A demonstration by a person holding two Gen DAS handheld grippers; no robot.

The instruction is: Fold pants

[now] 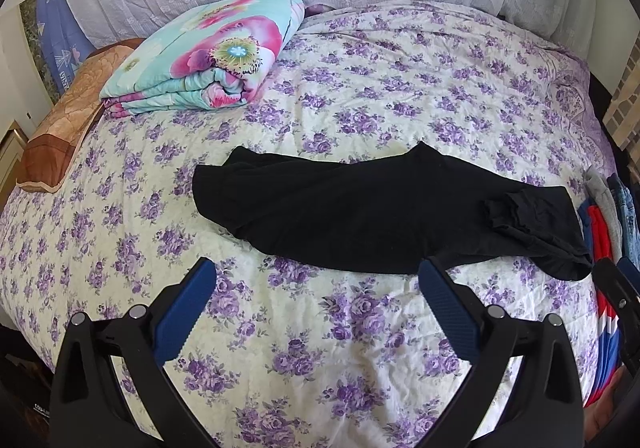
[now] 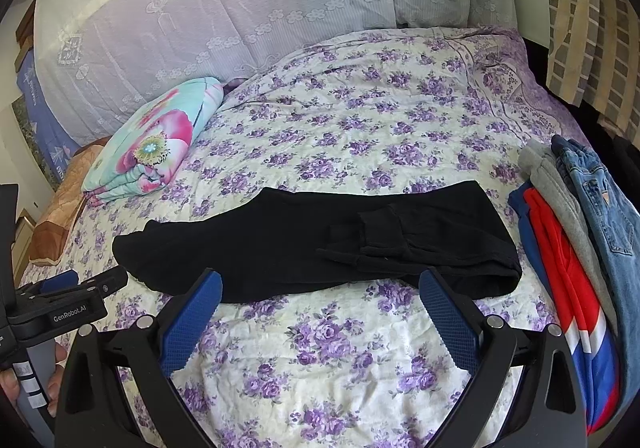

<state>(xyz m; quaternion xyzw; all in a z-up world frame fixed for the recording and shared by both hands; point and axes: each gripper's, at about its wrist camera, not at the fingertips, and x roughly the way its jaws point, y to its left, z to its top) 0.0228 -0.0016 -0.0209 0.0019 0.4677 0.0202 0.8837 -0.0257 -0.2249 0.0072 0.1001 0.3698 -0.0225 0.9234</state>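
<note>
Black pants (image 1: 360, 208) lie flat on the bed (image 1: 360, 348).
I hold the left tool (image 1: 316, 276) and right tool (image 2: 320, 284) wide open and empty, just short of them at the near edge.

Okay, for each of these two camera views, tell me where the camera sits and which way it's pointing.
Left wrist view: sits on the left gripper, above the bed's near edge, facing the headboard over the black pants; its own open fingers show, and part of the right gripper at the right edge.
Right wrist view: sits on the right gripper, further right, facing the same way; its open fingers show, plus the left gripper and a hand at the left.
Shared: pants, floral bedspread, folded quilt, clothes pile.
</note>
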